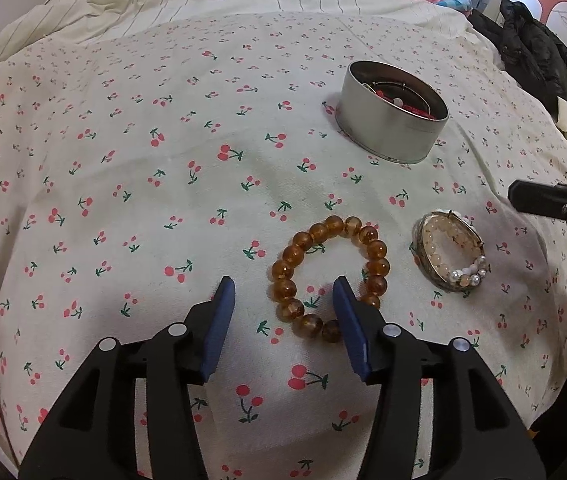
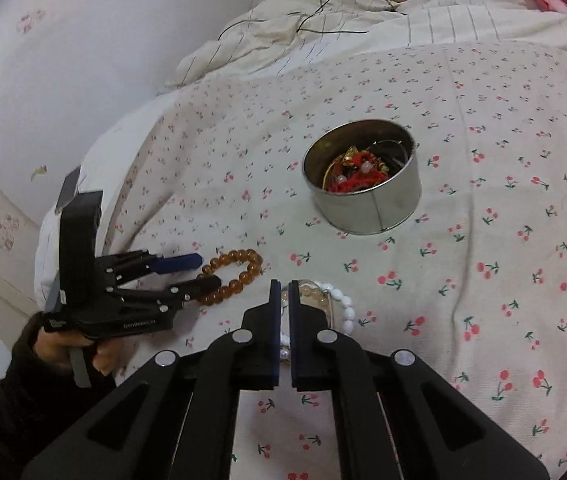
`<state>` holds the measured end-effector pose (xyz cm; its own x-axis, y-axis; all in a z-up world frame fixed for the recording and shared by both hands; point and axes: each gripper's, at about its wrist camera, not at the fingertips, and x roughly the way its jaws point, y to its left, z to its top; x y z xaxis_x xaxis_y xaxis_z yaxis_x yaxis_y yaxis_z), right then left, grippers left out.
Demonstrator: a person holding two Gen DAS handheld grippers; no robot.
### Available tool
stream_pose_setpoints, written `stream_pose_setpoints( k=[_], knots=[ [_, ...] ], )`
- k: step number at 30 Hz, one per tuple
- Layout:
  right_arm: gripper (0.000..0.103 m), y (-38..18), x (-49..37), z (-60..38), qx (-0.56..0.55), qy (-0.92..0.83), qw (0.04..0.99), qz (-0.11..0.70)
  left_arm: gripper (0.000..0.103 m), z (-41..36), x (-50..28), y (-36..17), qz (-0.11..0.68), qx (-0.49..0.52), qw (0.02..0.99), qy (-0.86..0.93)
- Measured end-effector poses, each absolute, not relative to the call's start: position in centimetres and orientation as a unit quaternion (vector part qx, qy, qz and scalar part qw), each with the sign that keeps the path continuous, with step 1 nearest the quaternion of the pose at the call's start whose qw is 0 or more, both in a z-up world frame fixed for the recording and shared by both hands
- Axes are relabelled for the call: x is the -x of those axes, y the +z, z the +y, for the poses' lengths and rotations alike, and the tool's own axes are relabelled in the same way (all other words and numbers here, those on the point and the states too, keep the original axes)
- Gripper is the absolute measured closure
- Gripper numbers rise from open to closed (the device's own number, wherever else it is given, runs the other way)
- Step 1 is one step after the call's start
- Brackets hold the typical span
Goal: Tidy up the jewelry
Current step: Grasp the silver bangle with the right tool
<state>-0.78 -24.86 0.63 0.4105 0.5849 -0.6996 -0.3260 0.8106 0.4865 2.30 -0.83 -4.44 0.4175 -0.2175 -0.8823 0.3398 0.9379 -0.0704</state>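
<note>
My right gripper is clamped on the pearl bracelet on the bed, left fingers apart astride the amber bracelet; both floppy, slippery, best pinched across the strand.

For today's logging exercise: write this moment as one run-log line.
left gripper: open over amber bracelet | right gripper: shut on white bead bracelet | tin: holds red jewelry | surface: cherry-print sheet

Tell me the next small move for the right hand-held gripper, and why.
Probably carry the pale bead bracelet up and over to the open round tin. The right hand-held gripper looks shut on that bracelet's strand, and the tin already holds red-corded jewelry, so lifting clear of the cherry-print sheet comes first.
</note>
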Motion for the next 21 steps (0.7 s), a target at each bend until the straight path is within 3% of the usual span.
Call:
stream_pose_setpoints(
  k=[6, 8, 9, 13, 17, 21],
  knots=[
    [0.095, -1.8, 0.3, -23.9, -0.103, 0.251, 0.812, 0.517, 0.050, -1.0, -2.3, -4.5, 0.514, -0.061, 0.839, -0.167],
    [0.064, -2.2, 0.4, -23.3, -0.086, 0.245, 0.813, 0.521, 0.050, -1.0, -2.3, -4.5, 0.514, -0.061, 0.839, -0.167],
    [0.062, -2.2, 0.5, -23.1, -0.077, 0.242, 0.817, 0.518, 0.050, -1.0, -2.3, -4.5, 0.514, -0.061, 0.839, -0.167],
    [0.066, -2.5, 0.4, -22.6, -0.066, 0.241, 0.819, 0.517, 0.048, -1.1, -2.3, -4.5, 0.514, -0.062, 0.839, -0.167],
    [0.096, -3.1, 0.2, -22.2, -0.063, 0.237, 0.816, 0.524, 0.047, -1.2, -2.2, -4.6, 0.514, -0.063, 0.839, -0.167],
    [0.099, -1.3, 0.7, -22.4, -0.084, 0.254, 0.826, 0.497, 0.046, -1.3, -2.2, -4.6, 0.514, -0.064, 0.839, -0.167]
  ],
)
